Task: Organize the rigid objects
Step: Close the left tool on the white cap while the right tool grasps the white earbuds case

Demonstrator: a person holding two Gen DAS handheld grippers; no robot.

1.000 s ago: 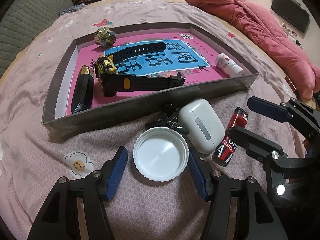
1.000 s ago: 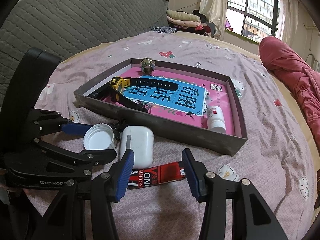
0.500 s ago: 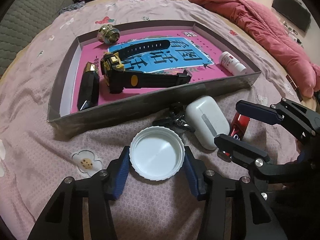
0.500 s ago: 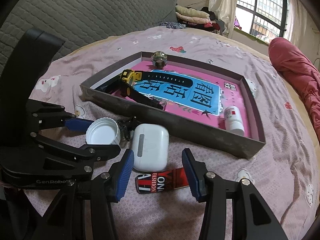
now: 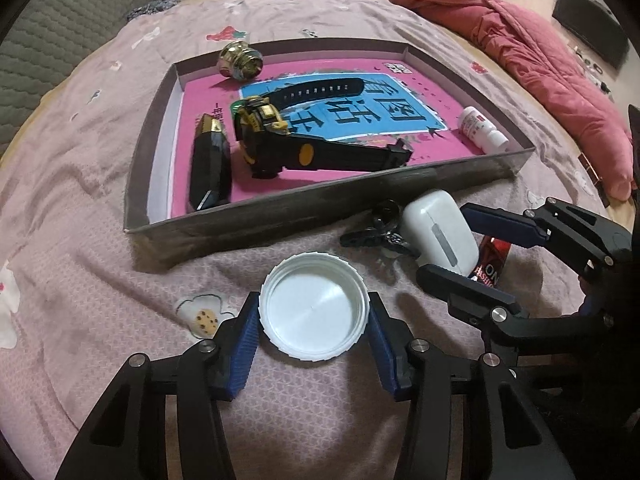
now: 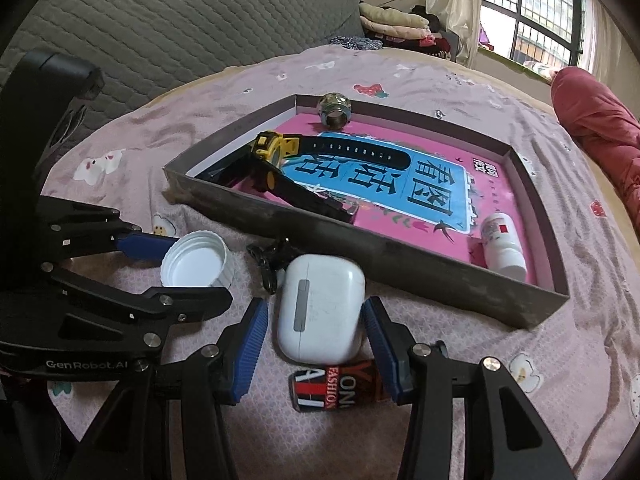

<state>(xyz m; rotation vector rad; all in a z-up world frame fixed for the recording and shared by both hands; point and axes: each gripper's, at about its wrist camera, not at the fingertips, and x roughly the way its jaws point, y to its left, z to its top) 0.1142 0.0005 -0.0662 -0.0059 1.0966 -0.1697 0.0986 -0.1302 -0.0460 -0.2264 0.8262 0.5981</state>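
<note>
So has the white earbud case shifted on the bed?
No. The white earbud case lies by the tray's front wall, beside the black keyring, as before.

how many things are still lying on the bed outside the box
4: a white round plastic lid between the left tool's pads, a white earbuds case between the right tool's pads, a red-black lighter below it, and black clips by the box wall.

— What sort of room is it?
— A bedroom. A bed with a pink printed sheet fills most of it, with a grey quilted headboard behind.
— Any daylight?
— Yes, through a barred window with a pale curtain. Folded clothes are stacked below it.
— What else?
— A red duvet bunched along one side, and a dark screen on the wall.
</note>
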